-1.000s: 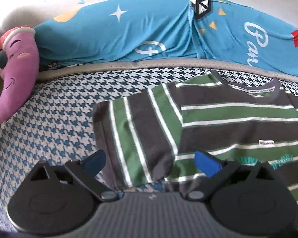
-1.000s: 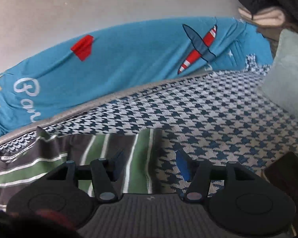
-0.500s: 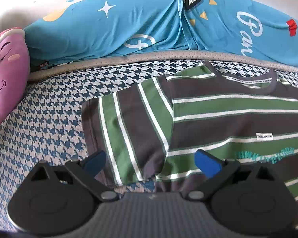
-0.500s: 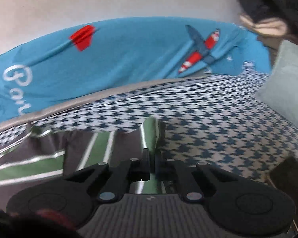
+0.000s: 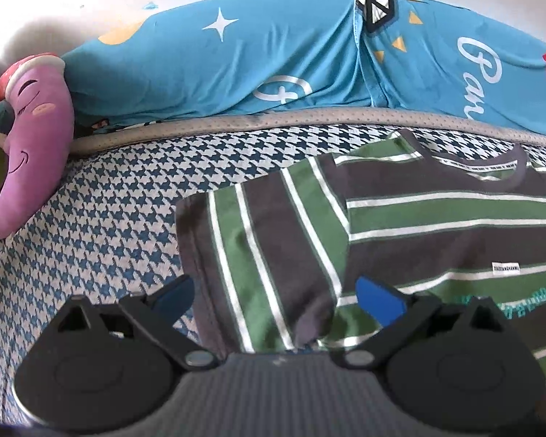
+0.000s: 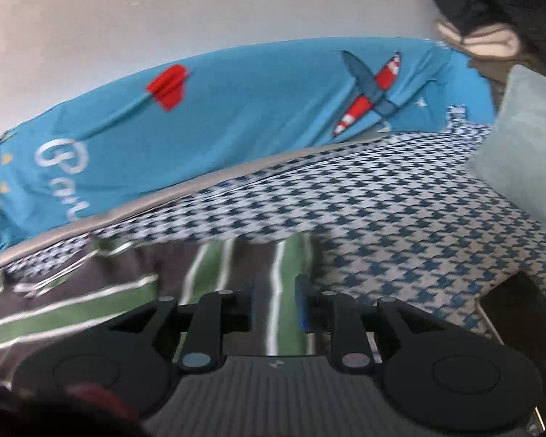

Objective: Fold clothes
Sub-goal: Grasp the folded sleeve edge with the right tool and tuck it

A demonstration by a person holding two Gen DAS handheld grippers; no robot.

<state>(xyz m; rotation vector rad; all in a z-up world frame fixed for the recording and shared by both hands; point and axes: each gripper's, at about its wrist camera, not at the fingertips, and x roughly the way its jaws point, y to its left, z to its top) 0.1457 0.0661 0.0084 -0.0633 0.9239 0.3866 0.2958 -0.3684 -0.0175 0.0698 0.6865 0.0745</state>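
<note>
Left claw point(image 5: 273, 300): wide open, I hold it low over the sleeve point(image 5: 262, 255), one pad on each side of the cuff end, nothing gripped.
Right claw point(image 6: 275, 302): jaws narrow with a gap; other sleeve's cloth point(image 6: 276, 266) sits between the pads. Blurred, can't tell if I'm pinching it.
Shirt point(image 5: 436, 225): striped tee, flat on the bed point(image 5: 120, 200), collar toward the blue pillow point(image 5: 273, 62).
Handling: I judge it light, limp, prone to sag and bunch; not fragile.
Hold: cuff hem or shoulder seam, pinching both layers.
Risk: single-layer grab drags the body askew.
</note>
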